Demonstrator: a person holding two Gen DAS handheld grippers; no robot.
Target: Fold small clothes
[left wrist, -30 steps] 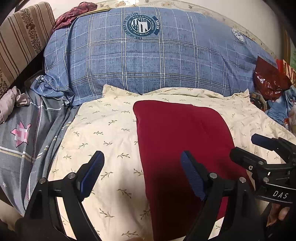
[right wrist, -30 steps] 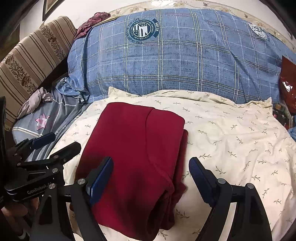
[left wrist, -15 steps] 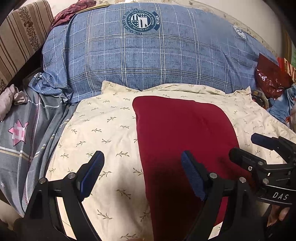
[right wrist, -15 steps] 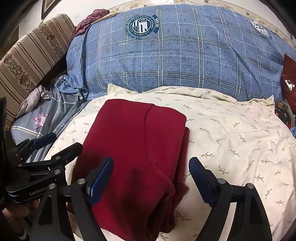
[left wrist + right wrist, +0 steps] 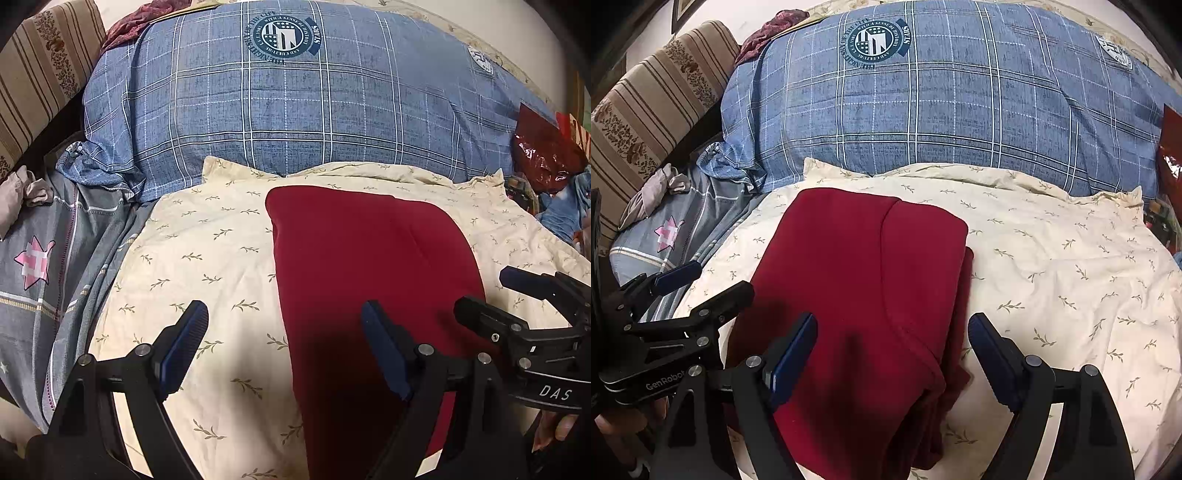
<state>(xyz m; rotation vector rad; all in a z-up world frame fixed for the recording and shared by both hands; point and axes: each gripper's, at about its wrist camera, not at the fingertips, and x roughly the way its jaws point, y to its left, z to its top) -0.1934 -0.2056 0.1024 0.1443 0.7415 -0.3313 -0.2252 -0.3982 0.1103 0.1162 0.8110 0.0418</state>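
A dark red garment lies folded into a long strip on a cream leaf-print cloth; it also shows in the right wrist view, with layered edges on its right side. My left gripper is open and empty, hovering over the garment's left edge near its front end. My right gripper is open and empty, straddling the garment's right edge near its front end. Each gripper shows in the other's view: the right one and the left one.
A large blue plaid pillow lies behind the cream cloth. A grey sheet with a pink star is at the left, beside a striped cushion. A shiny red bag and blue denim lie at the right.
Both grippers have drifted slightly forward over the garment and stay open. The garment has not moved.
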